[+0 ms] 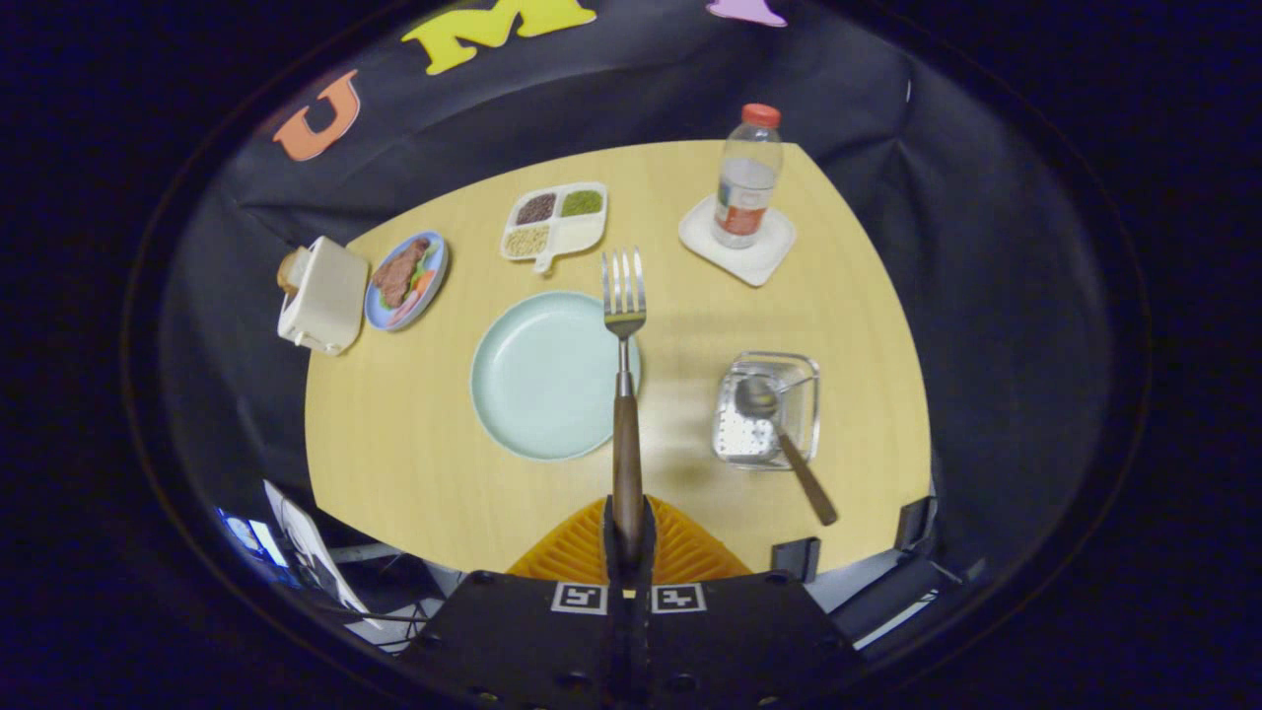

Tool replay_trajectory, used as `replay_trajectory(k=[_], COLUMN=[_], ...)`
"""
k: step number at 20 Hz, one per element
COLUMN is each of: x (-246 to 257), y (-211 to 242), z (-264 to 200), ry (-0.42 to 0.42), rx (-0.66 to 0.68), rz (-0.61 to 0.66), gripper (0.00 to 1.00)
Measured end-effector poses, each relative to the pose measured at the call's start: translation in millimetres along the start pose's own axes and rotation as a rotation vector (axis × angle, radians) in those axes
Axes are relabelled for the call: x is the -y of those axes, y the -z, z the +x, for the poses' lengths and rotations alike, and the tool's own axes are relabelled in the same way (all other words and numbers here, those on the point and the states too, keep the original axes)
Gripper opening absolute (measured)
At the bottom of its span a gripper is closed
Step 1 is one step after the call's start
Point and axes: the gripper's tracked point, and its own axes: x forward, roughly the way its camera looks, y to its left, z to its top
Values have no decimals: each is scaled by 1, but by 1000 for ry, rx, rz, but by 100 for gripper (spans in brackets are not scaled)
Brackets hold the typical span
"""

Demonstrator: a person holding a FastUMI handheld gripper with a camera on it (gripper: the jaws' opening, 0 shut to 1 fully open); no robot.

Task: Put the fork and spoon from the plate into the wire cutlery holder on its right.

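My gripper [628,532] is shut on the brown wooden handle of the fork [624,335], high above the table. The fork points away from me, its metal tines over the far right rim of the pale green plate [542,385]. The plate lies bare on the wooden table. To its right stands the wire cutlery holder [735,439]. The spoon [779,434] rests in the holder, bowl inside and brown handle sticking out over the near rim toward me.
A plastic bottle [746,182] with a red cap stands on a white coaster [754,258] at the far right. A divided tray of grains [554,222] lies beyond the plate. A plate of food [406,278] and a white toaster [322,296] sit at the far left.
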Motion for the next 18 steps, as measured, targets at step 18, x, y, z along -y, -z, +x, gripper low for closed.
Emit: replay_trajectory(k=[18], x=[101], y=[50], z=[10], ry=[-50], rx=[-259], rz=[18], gripper=[1])
